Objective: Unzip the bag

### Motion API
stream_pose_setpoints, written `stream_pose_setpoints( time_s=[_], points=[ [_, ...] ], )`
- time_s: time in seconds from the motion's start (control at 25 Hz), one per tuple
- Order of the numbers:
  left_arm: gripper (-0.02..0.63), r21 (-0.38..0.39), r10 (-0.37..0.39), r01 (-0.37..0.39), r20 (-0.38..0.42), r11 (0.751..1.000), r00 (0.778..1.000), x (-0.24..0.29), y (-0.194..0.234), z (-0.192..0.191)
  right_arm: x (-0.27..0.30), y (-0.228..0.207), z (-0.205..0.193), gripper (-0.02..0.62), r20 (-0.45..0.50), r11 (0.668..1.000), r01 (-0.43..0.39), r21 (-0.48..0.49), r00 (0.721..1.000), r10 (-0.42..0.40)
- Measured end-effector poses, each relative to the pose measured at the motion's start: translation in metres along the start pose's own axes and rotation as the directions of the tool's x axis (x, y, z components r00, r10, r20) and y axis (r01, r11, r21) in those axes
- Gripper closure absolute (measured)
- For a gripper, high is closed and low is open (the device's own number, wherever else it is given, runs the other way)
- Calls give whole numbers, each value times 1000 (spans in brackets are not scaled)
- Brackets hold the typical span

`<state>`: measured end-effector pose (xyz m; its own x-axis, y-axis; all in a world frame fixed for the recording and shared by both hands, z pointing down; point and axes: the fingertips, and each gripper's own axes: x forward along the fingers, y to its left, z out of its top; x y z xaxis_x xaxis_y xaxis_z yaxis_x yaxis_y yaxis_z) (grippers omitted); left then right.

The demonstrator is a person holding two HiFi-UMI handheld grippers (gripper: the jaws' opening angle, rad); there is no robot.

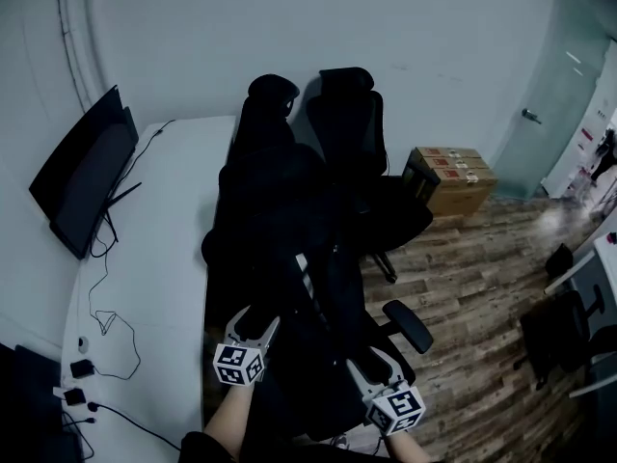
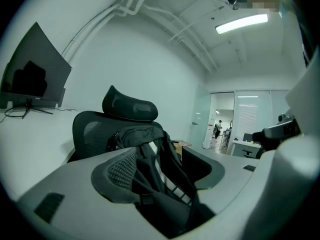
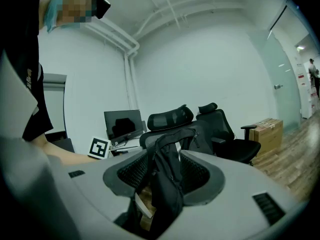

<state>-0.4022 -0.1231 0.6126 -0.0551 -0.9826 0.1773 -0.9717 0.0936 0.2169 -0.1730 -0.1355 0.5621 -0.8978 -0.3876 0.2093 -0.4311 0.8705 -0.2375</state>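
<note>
A black backpack (image 1: 318, 297) with a white stripe leans upright against the back of a black office chair (image 1: 265, 133). My left gripper (image 1: 253, 318) is at the bag's near left side. In the left gripper view the backpack (image 2: 145, 144) runs between the wide-apart jaws of that gripper (image 2: 162, 166), and the pads do not press on it. My right gripper (image 1: 364, 363) is at the bag's near right side. In the right gripper view a raised fold of the backpack (image 3: 167, 184) fills the gap of that gripper (image 3: 162, 171), which is shut on it. No zipper pull is visible.
A white desk (image 1: 164, 258) at the left carries a dark monitor (image 1: 87, 177) and loose cables (image 1: 106, 326). A second black chair (image 1: 352, 133) stands behind the first. Cardboard boxes (image 1: 453, 177) sit on the wood floor by a glass door (image 1: 554, 104).
</note>
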Motion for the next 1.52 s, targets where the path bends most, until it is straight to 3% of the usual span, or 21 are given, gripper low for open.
stream_pose_setpoints(
  time_s=[0.24,0.56,1.12,1.16,1.24,1.52],
  points=[
    [312,-25,23,-25,-71,999,997,47,48,-33,22,4,-17,410,-34,1000,20,12,999,-19],
    [272,-64,92,-96,-68,993,993,102,105,-42,13,-9,-36,410,-107,993,105,46,989,-99],
    [259,-197,91,-126,-179,972,980,148,124,-62,-20,-27,-43,410,-136,974,215,68,969,-205],
    [264,-203,103,-139,-179,969,978,147,125,-62,-23,-27,-46,410,-138,973,221,70,968,-210],
    [346,-205,112,-148,-176,968,978,144,123,-60,-31,-30,-55,410,-137,972,229,62,966,-219],
    [475,-177,64,-96,-176,980,982,119,87,-52,-52,-27,-59,410,-139,971,231,69,966,-220]
  ],
)
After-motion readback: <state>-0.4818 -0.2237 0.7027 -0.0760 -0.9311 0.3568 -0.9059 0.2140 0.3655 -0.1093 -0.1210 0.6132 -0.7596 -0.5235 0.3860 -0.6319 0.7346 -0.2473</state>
